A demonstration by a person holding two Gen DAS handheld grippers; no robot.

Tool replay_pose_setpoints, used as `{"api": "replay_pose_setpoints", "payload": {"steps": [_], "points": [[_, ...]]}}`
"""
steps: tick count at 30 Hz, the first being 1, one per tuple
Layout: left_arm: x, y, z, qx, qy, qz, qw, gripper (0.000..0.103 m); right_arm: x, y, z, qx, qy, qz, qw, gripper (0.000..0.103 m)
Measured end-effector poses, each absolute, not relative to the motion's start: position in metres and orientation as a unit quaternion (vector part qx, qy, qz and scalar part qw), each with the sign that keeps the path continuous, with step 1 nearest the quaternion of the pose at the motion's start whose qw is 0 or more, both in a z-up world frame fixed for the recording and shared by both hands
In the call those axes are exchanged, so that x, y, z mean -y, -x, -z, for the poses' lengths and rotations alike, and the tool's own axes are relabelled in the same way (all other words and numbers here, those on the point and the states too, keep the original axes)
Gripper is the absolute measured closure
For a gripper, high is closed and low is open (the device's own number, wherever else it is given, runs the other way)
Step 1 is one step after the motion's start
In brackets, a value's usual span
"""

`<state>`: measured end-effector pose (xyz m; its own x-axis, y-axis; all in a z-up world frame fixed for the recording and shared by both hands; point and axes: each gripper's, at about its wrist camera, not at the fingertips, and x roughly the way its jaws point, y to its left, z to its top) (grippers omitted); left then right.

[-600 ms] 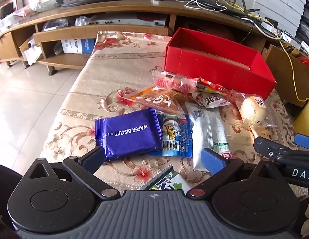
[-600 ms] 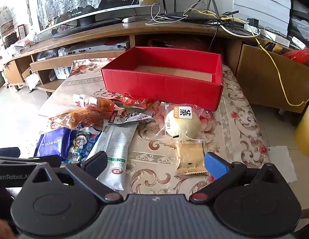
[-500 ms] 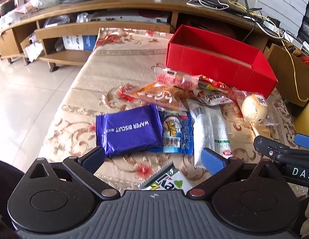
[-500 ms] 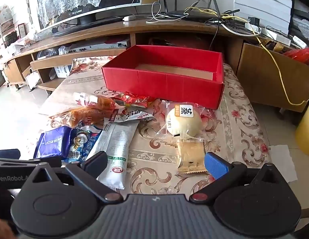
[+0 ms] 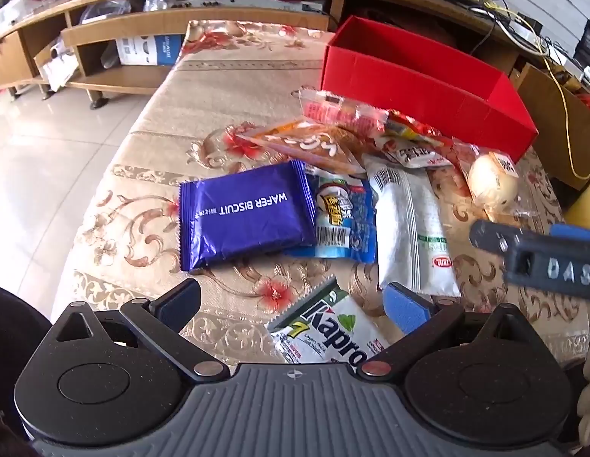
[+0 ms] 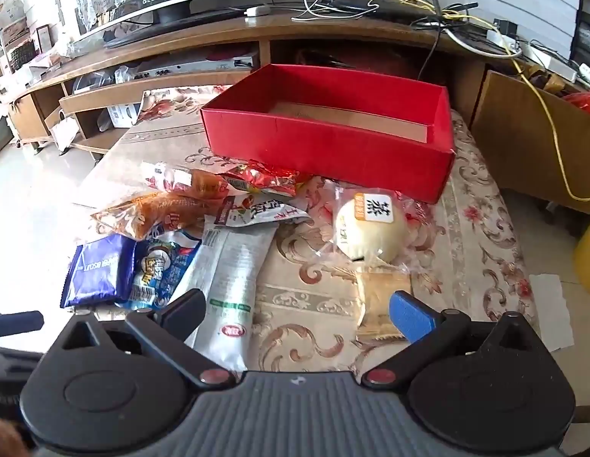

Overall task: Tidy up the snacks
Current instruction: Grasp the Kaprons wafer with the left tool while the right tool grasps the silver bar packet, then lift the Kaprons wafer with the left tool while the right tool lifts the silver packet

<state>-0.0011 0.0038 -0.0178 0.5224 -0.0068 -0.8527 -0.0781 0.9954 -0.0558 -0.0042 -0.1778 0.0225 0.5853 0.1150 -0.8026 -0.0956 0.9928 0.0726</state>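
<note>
**Both tongs spread, box unfilled**

Our left tongs (image 5: 291,301) gape wide, empty, above the Kapro packet (image 5: 325,327); the wafer biscuit pack (image 5: 245,213) lies at twelve o'clock. We'd pinch packets by an edge. Our right tongs (image 6: 298,310) gape empty too, straddling the white sachet (image 6: 230,278) and the biscuit (image 6: 378,304); red box (image 6: 325,144) waits at twelve.

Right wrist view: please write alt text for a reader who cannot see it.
The open right gripper hovers over wrapped snacks scattered on a floral tablecloth, holding nothing. Nearest are a long white packet and a small tan packet, with a round wrapped bun just beyond. Behind stands an open red box, apparently empty.
</note>
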Motion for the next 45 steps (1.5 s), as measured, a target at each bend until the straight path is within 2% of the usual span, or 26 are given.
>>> {"api": "replay_pose_setpoints", "payload": {"steps": [10, 19, 21, 22, 26, 29, 37, 45], "points": [[-0.005, -0.002, 0.030, -0.519, 0.067, -0.014, 0.852, 0.000, 0.153, -0.027, -0.008, -0.493, -0.023, -0.095, 0.865, 0.010], [-0.001, -0.007, 0.043, -0.538, 0.071, -0.015, 0.840, 0.000, 0.130, -0.042, 0.027, -0.524, 0.018, -0.110, 0.845, 0.015], [-0.001, -0.009, 0.046, -0.540, 0.071, -0.016, 0.838, 0.000, 0.132, -0.041, 0.030, -0.523, 0.033, -0.111, 0.844, 0.020], [-0.001, -0.010, 0.047, -0.541, 0.072, -0.016, 0.838, 0.000, 0.133, -0.039, 0.030, -0.521, 0.048, -0.112, 0.845, 0.027], [0.001, -0.012, 0.049, -0.541, 0.065, -0.013, 0.838, 0.000, 0.142, -0.032, 0.028, -0.518, 0.072, -0.126, 0.843, 0.042], [0.003, -0.013, 0.050, -0.541, 0.061, -0.011, 0.839, 0.000, 0.155, -0.027, 0.025, -0.523, 0.080, -0.129, 0.838, 0.046], [0.001, -0.011, 0.050, -0.536, 0.063, -0.012, 0.842, 0.005, 0.166, -0.006, 0.020, -0.530, 0.135, -0.156, 0.823, 0.050], [0.014, -0.017, 0.048, -0.532, 0.030, -0.017, 0.846, 0.016, 0.174, -0.009, 0.021, -0.529, 0.115, -0.160, 0.826, 0.050]]}}
